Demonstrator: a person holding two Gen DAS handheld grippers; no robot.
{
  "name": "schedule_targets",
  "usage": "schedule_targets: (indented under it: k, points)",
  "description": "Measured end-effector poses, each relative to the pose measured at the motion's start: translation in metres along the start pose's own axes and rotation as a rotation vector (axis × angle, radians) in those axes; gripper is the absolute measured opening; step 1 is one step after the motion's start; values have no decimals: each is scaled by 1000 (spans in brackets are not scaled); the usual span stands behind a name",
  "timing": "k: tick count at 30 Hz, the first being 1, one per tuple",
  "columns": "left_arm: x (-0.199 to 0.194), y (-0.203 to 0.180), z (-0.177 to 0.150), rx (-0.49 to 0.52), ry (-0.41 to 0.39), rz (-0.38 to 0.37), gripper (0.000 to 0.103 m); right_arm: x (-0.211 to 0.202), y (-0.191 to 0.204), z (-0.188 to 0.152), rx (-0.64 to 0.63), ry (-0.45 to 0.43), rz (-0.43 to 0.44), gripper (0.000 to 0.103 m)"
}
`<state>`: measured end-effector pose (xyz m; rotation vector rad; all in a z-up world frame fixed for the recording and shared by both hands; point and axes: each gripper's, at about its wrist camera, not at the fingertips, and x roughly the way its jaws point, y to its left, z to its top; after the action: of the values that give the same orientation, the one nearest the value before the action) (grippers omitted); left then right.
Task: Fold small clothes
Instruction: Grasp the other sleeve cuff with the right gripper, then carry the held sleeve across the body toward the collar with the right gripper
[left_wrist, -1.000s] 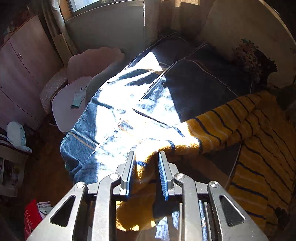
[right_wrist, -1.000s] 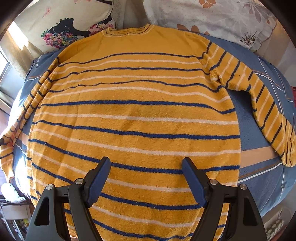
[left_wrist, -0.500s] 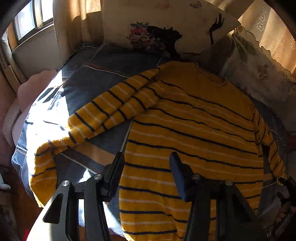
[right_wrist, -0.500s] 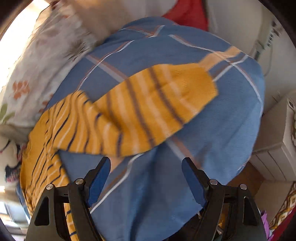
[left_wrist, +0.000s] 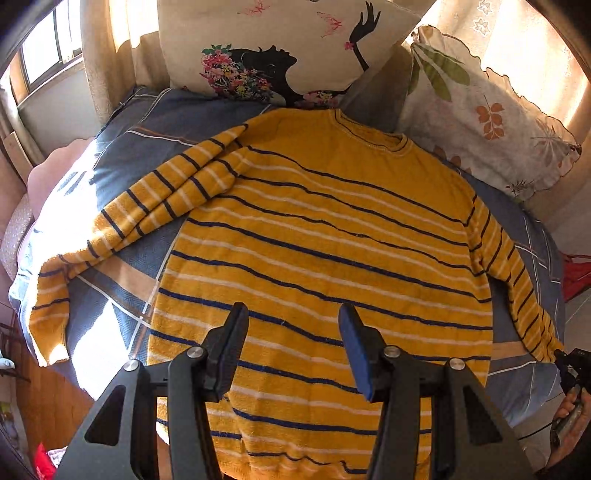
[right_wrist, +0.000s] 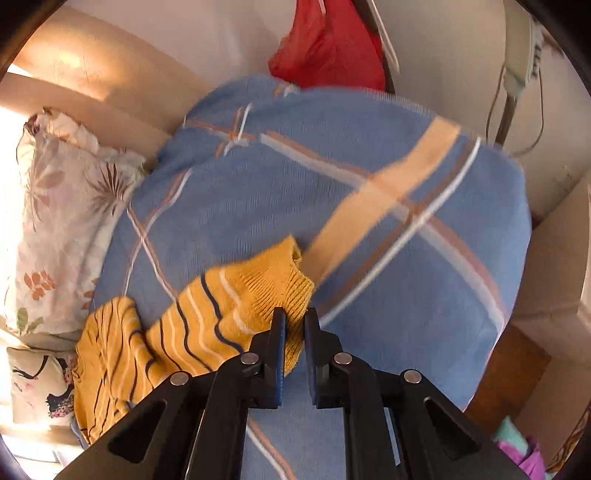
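Sweater (left_wrist: 325, 258) lies flat on bed (right_wrist: 369, 206), soft, light knit, will sag and drag. My right hand-held gripper (right_wrist: 294, 321) just closed, pinching the cuff (right_wrist: 280, 280); left hand-held gripper (left_wrist: 291, 332) hangs open, empty, above hem. Cuffs/hem = best holds.

Bed w/ blue plaid cover (left_wrist: 122, 295): yellow striped sweater (left_wrist: 332, 236), two pillows (left_wrist: 280, 48).

Sunlit bed with blue plaid cover (right_wrist: 369, 258), floral pillows (left_wrist: 491, 110), window (left_wrist: 48, 55), wooden floor (right_wrist: 513, 373)
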<state>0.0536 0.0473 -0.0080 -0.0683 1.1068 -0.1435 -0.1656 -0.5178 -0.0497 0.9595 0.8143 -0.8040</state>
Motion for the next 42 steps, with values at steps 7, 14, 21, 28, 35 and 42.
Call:
schedule_targets:
  k: [7, 14, 21, 28, 35, 42]
  points:
    - [-1, 9, 1, -28, -13, 20, 50, -52, 11, 87, -62, -227, -177, 1]
    - [-3, 37, 0, -52, -14, 36, 50, -53, 65, 67, -211, -77, 6, 14]
    - [8, 63, 8, -93, 30, 29, 51, -4, 27, 5, -32, 68, 87, 41]
    - [10, 43, 13, -31, 40, 23, 51, 34, 15, 3, 60, 63, 51, 41]
    - [13, 37, 8, 3, 44, 34, 51, -7, 67, 24, -96, -92, -5, 7]
    - [23, 69, 4, -72, 69, 14, 51, -25, 242, -34, -598, -104, 119, 7]
